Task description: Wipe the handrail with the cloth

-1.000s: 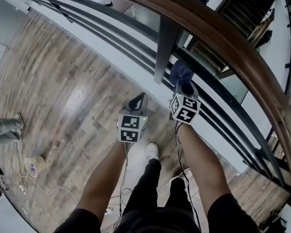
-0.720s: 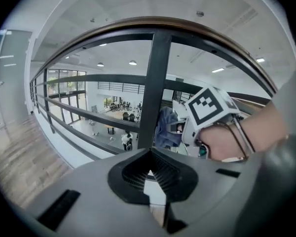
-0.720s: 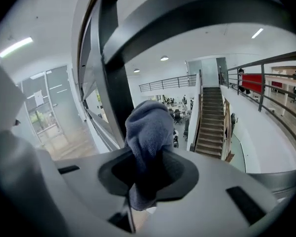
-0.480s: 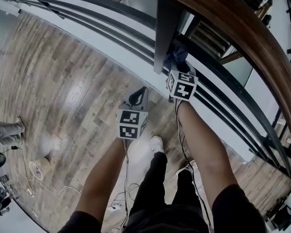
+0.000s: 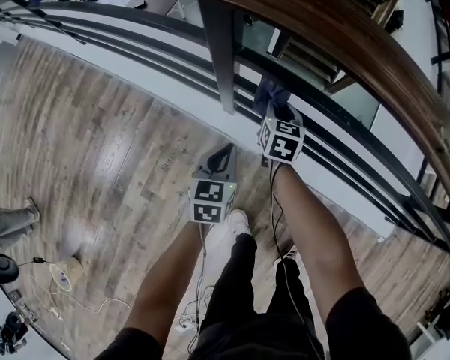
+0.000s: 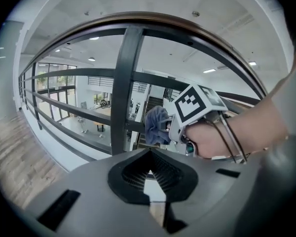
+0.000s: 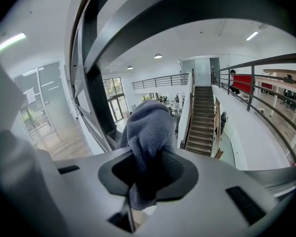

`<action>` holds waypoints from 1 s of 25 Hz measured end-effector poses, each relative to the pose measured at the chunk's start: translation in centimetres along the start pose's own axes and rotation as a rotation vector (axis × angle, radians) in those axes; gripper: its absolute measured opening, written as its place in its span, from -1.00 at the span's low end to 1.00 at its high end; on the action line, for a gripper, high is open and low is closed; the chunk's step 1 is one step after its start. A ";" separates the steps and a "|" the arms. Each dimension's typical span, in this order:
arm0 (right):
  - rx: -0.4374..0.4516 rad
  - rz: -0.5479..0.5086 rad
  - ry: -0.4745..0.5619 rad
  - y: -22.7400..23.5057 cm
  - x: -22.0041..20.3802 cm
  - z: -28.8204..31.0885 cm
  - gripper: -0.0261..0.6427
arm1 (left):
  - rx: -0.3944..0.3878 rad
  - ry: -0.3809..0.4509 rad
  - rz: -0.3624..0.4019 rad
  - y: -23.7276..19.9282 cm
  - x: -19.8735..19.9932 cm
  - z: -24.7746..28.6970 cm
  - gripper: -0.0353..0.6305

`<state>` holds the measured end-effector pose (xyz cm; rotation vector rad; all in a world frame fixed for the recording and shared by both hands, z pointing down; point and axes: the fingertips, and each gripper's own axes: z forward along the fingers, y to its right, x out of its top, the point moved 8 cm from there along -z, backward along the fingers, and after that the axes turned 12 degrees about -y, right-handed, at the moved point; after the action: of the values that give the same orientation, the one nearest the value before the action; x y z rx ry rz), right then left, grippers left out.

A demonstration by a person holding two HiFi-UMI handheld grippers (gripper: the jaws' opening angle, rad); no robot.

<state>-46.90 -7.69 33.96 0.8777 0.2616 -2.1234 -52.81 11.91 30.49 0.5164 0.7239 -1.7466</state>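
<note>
The brown wooden handrail [image 5: 337,32] arcs across the top of the head view, above dark metal rails [image 5: 315,115] and a post [image 5: 220,51]. My right gripper [image 5: 277,115] is shut on a blue-grey cloth [image 5: 273,94], held against the lower rails just right of the post and well below the handrail. In the right gripper view the cloth [image 7: 147,132] bulges out between the jaws of the right gripper [image 7: 142,181]. My left gripper [image 5: 223,152] hangs lower and to the left over the floor, shut and empty. From the left gripper [image 6: 149,174] I see the cloth [image 6: 156,125] and the handrail [image 6: 153,18].
A wood-plank floor [image 5: 97,148] lies on my side of the railing. A roll of tape [image 5: 61,277] and loose cables [image 5: 97,306] lie at lower left, and another person's shoe [image 5: 7,227] is at the left edge. Beyond the rails a staircase [image 7: 201,122] drops to a lower level.
The right gripper with the cloth has risen closer to the lower rails and now sits right of the post. The left gripper has shifted slightly right. Both stay shut.
</note>
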 end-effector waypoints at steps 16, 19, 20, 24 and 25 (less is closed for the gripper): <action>-0.140 0.110 -0.011 13.4 -6.5 -8.0 -0.70 | -0.116 -0.019 0.124 12.4 1.1 2.7 -0.88; -0.162 0.128 -0.016 16.2 -7.8 -9.4 -0.70 | -0.134 -0.026 0.141 15.0 1.1 3.2 -0.88; -0.171 0.136 -0.016 17.1 -8.2 -10.0 -0.70 | -0.141 -0.029 0.150 15.8 1.0 3.4 -0.88; -0.214 0.163 -0.021 20.7 -10.0 -12.1 -0.70 | -0.169 -0.036 0.173 18.9 0.9 4.0 -0.88; -0.222 0.165 -0.021 21.5 -10.3 -12.6 -0.70 | -0.173 -0.039 0.175 19.7 0.9 4.2 -0.88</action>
<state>-19.99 -9.78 33.83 0.7207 0.3924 -1.9078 -34.12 4.58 28.77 0.4138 0.7715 -1.5122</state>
